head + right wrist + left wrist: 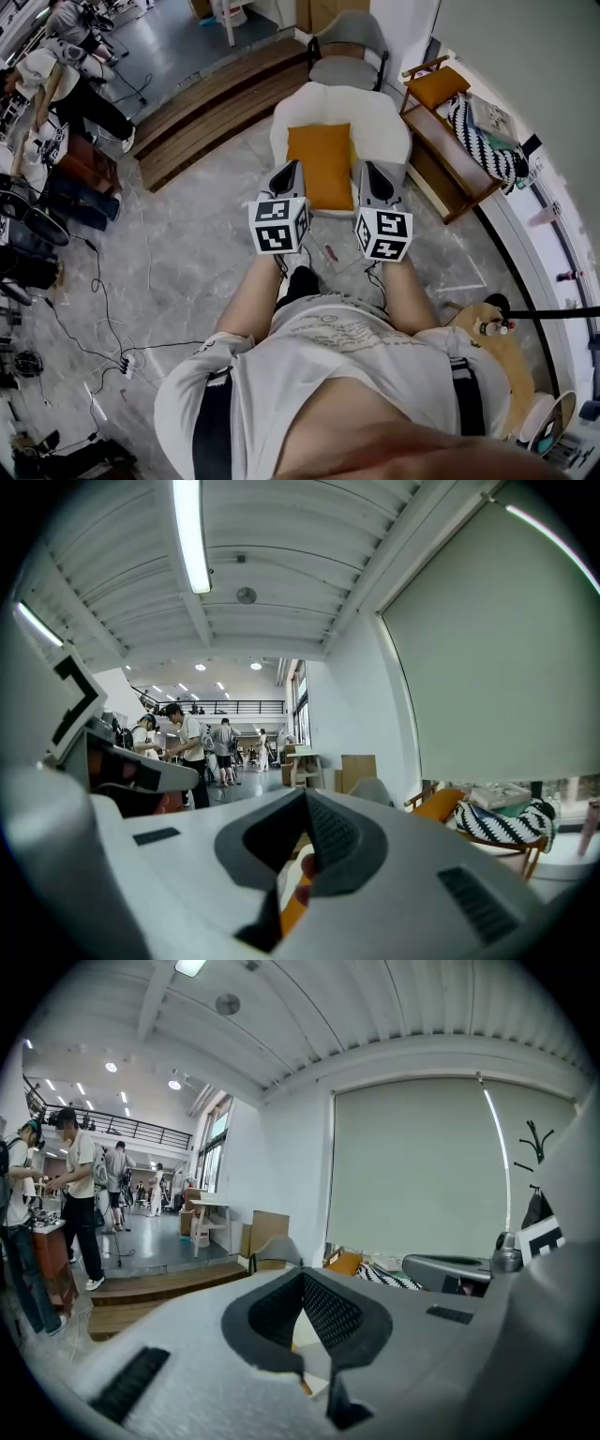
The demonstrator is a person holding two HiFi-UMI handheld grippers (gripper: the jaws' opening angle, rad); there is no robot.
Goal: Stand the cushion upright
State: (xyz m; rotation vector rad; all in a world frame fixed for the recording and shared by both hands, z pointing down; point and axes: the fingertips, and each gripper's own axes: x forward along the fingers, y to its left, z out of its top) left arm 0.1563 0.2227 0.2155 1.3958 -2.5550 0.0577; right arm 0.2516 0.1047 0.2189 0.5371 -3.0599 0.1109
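Observation:
An orange cushion [322, 164] lies flat on the seat of a white round armchair [386, 122] straight ahead in the head view. My left gripper [289, 174] hovers by the cushion's left edge and my right gripper [372, 178] by its right edge; neither touches it. Both are shut with nothing between their jaws. In the left gripper view the left gripper [303, 1277] has its dark pads pressed together, with a sliver of orange cushion [303, 1387] below them. The right gripper [305, 797] looks the same in its own view, over a strip of orange cushion [294, 907].
A grey chair [347, 52] stands behind the armchair. At the right a wooden bench [450, 164] carries another orange cushion [438, 86] and a striped black-and-white pillow [483, 139]. Wooden steps [206, 103] run at the back left. Cables [103, 328] lie on the marble floor; people stand far left.

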